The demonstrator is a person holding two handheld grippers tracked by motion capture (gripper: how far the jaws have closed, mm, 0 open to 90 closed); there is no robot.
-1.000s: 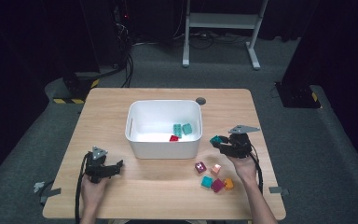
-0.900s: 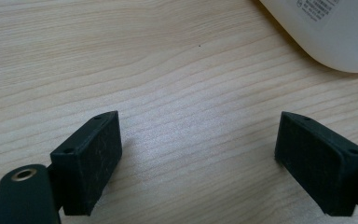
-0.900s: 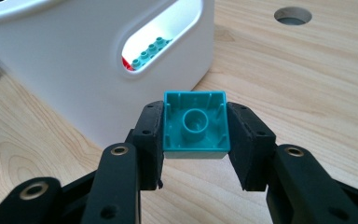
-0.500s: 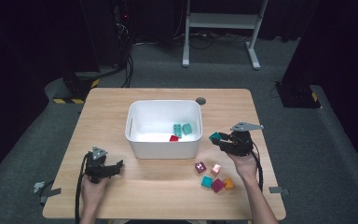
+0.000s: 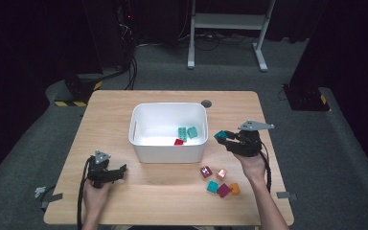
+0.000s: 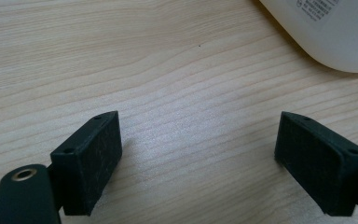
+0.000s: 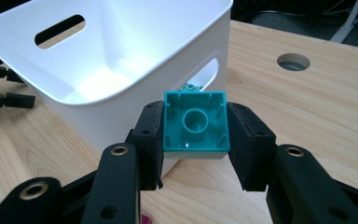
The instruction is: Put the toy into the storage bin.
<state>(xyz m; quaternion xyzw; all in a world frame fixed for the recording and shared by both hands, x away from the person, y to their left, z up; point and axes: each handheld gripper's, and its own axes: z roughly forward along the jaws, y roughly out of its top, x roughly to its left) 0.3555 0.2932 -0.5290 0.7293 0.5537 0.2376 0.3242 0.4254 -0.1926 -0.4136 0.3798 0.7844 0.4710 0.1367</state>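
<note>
Since the earlier frame the right gripper (image 5: 222,136) is being seen a bit higher over the table (image 5: 172,201) & nearer the white bin (image 5: 141,139); left gripper (image 5: 117,171) is unchanged in place. The teal block (image 7: 195,122) is being held betw. the right jaws, pads pressing on both its sides, hollow underside w/ its round tube being turned toward the camera. In the high view the teal block (image 5: 219,135) is being carried just right of the bin's right wall, clear of the tabletop, not yet over the rim. In the right gripper view the bin's handle slot & rim are being seen directly ahead of the block.

The left gripper is being rested low on the table, front-left of the bin; its jaws are being kept wide apart w/ nothing betw. them, bare wood under them & a corner of the bin at top right of its view.

Inside the bin two teal blocks (image 5: 187,132) & a red block (image 5: 178,142) are lying near the right wall. On the table, near the person's right forearm, a cluster of loose blocks (image 5: 219,181) is lying: dark pink, orange-pink, teal, magenta, orange.
</note>
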